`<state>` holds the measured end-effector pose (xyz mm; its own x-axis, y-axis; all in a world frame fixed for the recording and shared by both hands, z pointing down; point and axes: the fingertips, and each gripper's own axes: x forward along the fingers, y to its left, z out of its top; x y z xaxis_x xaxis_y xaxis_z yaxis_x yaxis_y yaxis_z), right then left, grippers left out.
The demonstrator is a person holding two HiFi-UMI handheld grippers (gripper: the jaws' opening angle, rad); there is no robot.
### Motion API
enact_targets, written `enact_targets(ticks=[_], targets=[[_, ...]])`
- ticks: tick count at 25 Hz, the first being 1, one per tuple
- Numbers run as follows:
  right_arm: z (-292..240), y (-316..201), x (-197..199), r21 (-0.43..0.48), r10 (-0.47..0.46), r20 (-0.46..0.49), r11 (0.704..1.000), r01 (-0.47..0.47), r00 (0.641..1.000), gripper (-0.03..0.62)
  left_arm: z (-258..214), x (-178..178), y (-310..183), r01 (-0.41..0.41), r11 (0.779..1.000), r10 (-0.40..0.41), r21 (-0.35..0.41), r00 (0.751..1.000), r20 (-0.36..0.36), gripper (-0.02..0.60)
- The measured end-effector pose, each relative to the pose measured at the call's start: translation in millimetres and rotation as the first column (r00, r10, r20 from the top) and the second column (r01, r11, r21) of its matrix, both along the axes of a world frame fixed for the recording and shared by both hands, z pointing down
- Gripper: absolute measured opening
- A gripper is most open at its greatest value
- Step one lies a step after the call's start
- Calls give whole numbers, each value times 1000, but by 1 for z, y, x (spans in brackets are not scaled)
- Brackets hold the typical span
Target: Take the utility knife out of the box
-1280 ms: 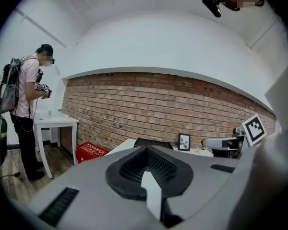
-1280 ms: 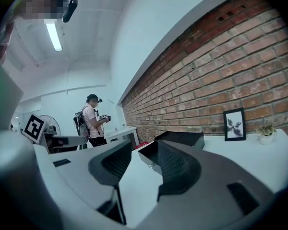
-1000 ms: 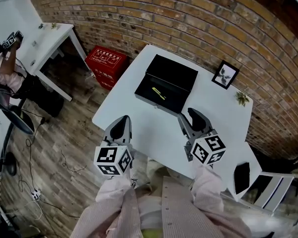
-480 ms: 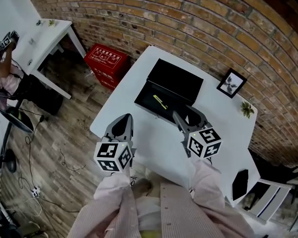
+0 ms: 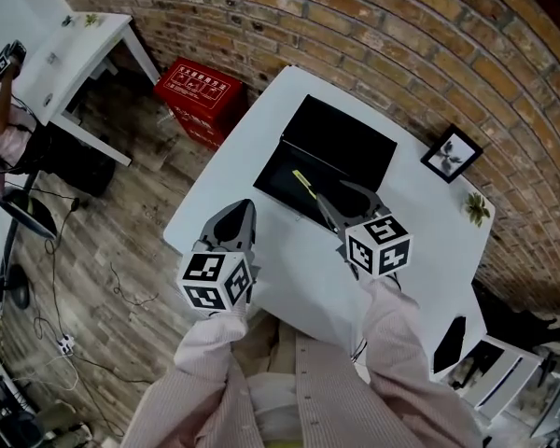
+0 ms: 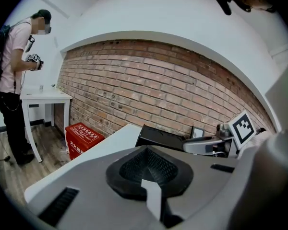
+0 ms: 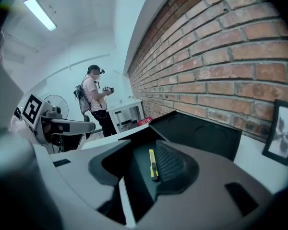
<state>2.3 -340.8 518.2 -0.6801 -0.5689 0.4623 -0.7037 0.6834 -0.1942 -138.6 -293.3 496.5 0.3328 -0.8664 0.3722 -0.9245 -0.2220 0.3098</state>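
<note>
On the white table (image 5: 294,264), close to the brick wall (image 5: 373,35), the black box (image 5: 278,177) stands with its lid thrown back. The yellow utility knife (image 5: 302,184) lies flat and slantwise on the dark floor of the tray, touching nothing else that I can see. The right gripper (image 5: 341,201) hangs over the near edge of the box with its jaws spread wide. Its own view looks down the gap straight at the knife, which shows between the two pads but some way beyond them (nothing is held yet). That spread seems chosen so that the slim handle can be straddled across its width. The left gripper (image 5: 241,215) is poised over bare table near the box's left front corner, its pads pressed together on nothing; my guess is that it is placed to steady the box if it shifts. The raised lid, leaning toward the wall, leaves the approach open from the person's side. The next move, as I judge it, calls for lowering the right jaws until they flank the knife's middle, then closing; the low tray wall could catch a jaw.
</note>
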Motion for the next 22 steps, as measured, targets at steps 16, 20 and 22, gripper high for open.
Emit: enact_targets(ticks=[16, 20, 22], targets=[[69, -20, -33, -213, -189, -257, 968, 135, 948, 153, 26, 9, -38, -71, 996, 68, -48, 996, -60, -8], [84, -23, -35, -252, -219, -323, 958, 139, 921, 153, 30, 8, -43, -83, 995, 79, -59, 995, -68, -8], [90, -23, -35, -277, -230, -352, 951, 133, 907, 153, 31, 8, -45, -87, 994, 82, -63, 994, -71, -8]])
